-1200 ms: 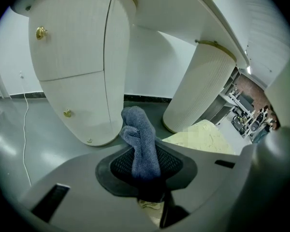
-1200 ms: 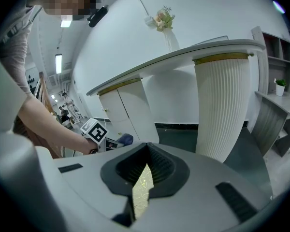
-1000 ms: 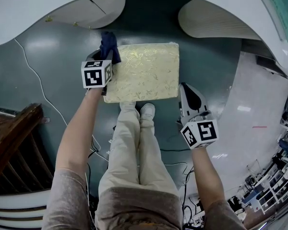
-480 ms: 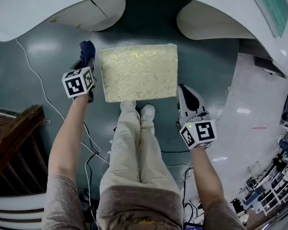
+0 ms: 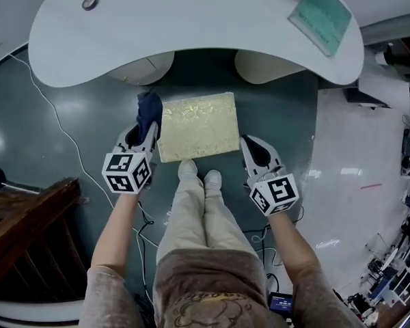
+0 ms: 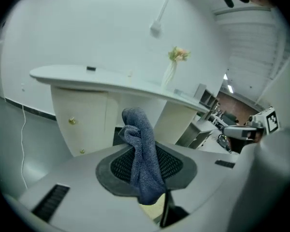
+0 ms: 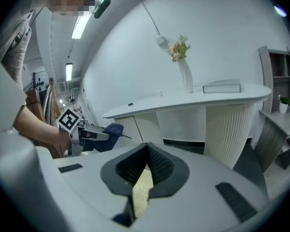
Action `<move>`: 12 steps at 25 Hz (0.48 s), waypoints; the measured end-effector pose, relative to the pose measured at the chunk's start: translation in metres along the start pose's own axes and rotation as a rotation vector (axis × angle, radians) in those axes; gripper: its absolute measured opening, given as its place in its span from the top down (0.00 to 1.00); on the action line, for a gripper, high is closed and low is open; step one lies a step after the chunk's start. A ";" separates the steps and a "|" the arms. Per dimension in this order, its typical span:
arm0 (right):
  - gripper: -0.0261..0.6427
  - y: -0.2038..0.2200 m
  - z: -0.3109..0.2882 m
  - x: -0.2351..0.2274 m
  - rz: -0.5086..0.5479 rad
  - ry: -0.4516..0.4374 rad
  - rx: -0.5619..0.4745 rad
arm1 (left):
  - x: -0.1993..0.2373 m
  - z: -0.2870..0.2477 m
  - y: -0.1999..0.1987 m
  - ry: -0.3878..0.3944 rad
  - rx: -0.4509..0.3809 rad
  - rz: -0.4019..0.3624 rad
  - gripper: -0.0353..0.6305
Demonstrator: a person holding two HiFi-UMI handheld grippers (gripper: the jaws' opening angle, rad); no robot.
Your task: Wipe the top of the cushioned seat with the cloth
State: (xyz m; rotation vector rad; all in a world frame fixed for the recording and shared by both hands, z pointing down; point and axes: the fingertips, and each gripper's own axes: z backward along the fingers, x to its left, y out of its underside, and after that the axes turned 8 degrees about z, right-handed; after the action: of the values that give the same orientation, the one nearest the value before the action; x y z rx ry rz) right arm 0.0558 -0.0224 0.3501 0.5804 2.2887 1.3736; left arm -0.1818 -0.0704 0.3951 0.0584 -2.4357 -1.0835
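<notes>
The cushioned seat [image 5: 197,125], square with a pale gold flowered cover, stands on the dark green floor in front of my feet. A dark blue cloth [image 5: 149,106] hangs bunched beside the seat's left edge, near its far corner. My left gripper [image 5: 150,123] is shut on that cloth [image 6: 142,153], which drapes down over its jaws. My right gripper [image 5: 245,142] hovers off the seat's near right corner, shut and holding nothing. In the right gripper view a sliver of the cushion [image 7: 144,190] shows below the gripper [image 7: 146,146], and the cloth [image 7: 110,132] is at the left.
A white curved desk [image 5: 191,26] arches over the floor just beyond the seat, with a green book [image 5: 324,18] on it. Dark wooden furniture [image 5: 20,217] stands at the lower left. Thin cables [image 5: 55,128] trail on the floor. My shoes [image 5: 199,175] touch the seat's near edge.
The left gripper carried the cloth off the seat's far left corner, out to the left, then back beside the left edge. The head view has pulled back; more desk shows.
</notes>
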 end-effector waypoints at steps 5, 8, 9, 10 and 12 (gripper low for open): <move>0.95 -0.076 0.038 0.010 0.026 0.003 -0.083 | -0.095 0.050 -0.064 0.147 -0.064 -0.067 0.80; 0.95 -0.121 0.061 0.016 0.049 0.022 -0.146 | -0.144 0.075 -0.102 0.229 -0.097 -0.129 0.80; 0.95 -0.134 0.067 0.018 0.051 0.026 -0.166 | -0.157 0.084 -0.114 0.251 -0.110 -0.149 0.80; 0.95 -0.146 0.073 0.021 0.048 0.027 -0.185 | -0.168 0.093 -0.123 0.269 -0.120 -0.168 0.80; 0.95 -0.165 0.086 0.027 0.042 0.025 -0.214 | -0.189 0.112 -0.137 0.300 -0.132 -0.198 0.80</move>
State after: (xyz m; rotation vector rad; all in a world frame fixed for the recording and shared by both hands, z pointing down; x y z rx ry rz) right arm 0.0561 -0.0158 0.1625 0.5475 2.1222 1.6286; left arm -0.0830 -0.0451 0.1577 0.3971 -2.1192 -1.2213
